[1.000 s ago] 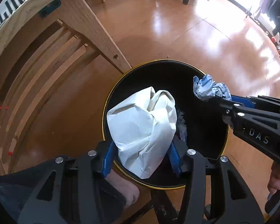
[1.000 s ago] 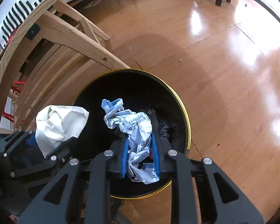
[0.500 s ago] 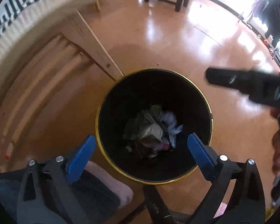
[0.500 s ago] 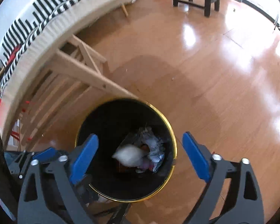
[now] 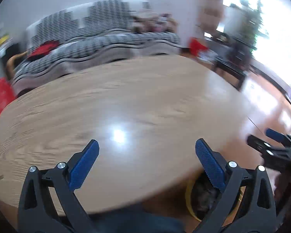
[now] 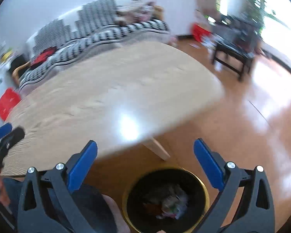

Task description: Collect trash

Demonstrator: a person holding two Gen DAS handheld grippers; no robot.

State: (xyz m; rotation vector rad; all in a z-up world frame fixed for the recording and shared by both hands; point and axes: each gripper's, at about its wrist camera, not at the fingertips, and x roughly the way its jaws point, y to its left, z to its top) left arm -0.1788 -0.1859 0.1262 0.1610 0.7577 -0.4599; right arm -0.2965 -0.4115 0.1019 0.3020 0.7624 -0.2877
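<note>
Left tongs (image 5: 146, 156) are seen spread wide, blue pads (image 5: 83, 164) well apart, nothing held between them. Right tongs (image 6: 145, 158) are likewise spread wide and empty; the last bit of opening is within tolerance, so they are treated as fully apart.

Trash (image 6: 167, 201) is located inside the black bin (image 6: 200, 192) with the yellow rim, which stands upright on the wooden floor (image 6: 252, 136), mouth facing up. It is seen as a crumpled heap at the bottom; pale, grey and reddish scraps are made out, but blur prevents any long axis or pointing direction from being determined. No single piece can be separated from the rest.

In the left wrist view only a sliver of the bin (image 5: 190, 200) is visible, below the near edge of the table (image 5: 126, 106) and behind the right-hand pad. In the right wrist view the bin is placed just beside a table leg (image 6: 157, 149), near the table corner.

The table top is seen as bare light wood with a glare spot. A striped sofa (image 6: 99, 31) is seen beyond it, and a dark bench (image 6: 230, 56) by the window.

No brand, label or writing can be read in either view; both are motion-blurred.

The other tongs are visible at each view's edge, also open.
</note>
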